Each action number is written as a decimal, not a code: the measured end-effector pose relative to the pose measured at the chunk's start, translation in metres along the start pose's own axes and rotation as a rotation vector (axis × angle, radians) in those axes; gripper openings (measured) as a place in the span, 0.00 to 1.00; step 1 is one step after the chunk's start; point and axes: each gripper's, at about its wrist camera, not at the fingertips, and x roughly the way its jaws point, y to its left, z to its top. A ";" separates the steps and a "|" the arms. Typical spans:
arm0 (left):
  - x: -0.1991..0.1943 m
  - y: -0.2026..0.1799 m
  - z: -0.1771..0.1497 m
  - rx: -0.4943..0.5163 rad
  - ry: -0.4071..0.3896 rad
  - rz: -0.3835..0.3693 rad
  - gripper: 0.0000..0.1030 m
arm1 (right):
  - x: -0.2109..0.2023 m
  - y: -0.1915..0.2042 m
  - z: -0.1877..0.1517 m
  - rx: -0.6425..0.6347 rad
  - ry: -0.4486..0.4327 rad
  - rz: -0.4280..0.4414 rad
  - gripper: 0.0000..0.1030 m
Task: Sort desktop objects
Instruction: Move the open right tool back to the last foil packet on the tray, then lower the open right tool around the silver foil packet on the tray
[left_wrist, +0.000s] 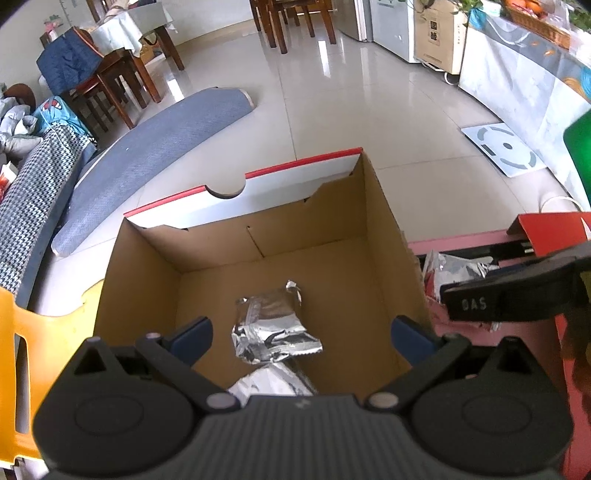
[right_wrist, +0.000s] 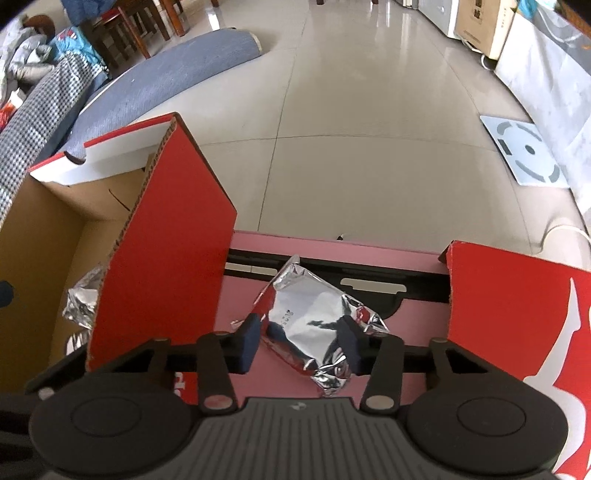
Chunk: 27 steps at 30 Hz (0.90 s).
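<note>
Second foil packet half hidden behind hand-held gripper, green object cut off at right edge

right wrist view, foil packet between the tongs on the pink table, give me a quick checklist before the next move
1. Right tongs straddle the foil packet, one blue pad on each side: ok.
2. Right tongs clamped firmly on the packet: cannot tell; the pads look close to the foil, but contact is unclear.
3. Packet free of neighbours: ok, it lies alone on the pink table, between the red box wall and the red lid.
4. Cardboard box open with room: ok, two foil packets inside, floor space left.
5. Left tongs out of the drop path: not ok, open above the box interior.
</note>
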 end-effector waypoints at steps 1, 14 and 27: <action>0.000 0.001 -0.001 -0.001 0.002 -0.002 1.00 | -0.001 -0.001 0.000 -0.005 0.004 0.006 0.42; -0.003 0.010 -0.001 -0.034 0.004 -0.015 1.00 | 0.000 -0.012 0.010 0.074 -0.059 0.069 0.43; 0.000 0.008 -0.002 -0.019 0.010 -0.007 1.00 | 0.003 -0.010 0.008 0.049 0.019 0.094 0.52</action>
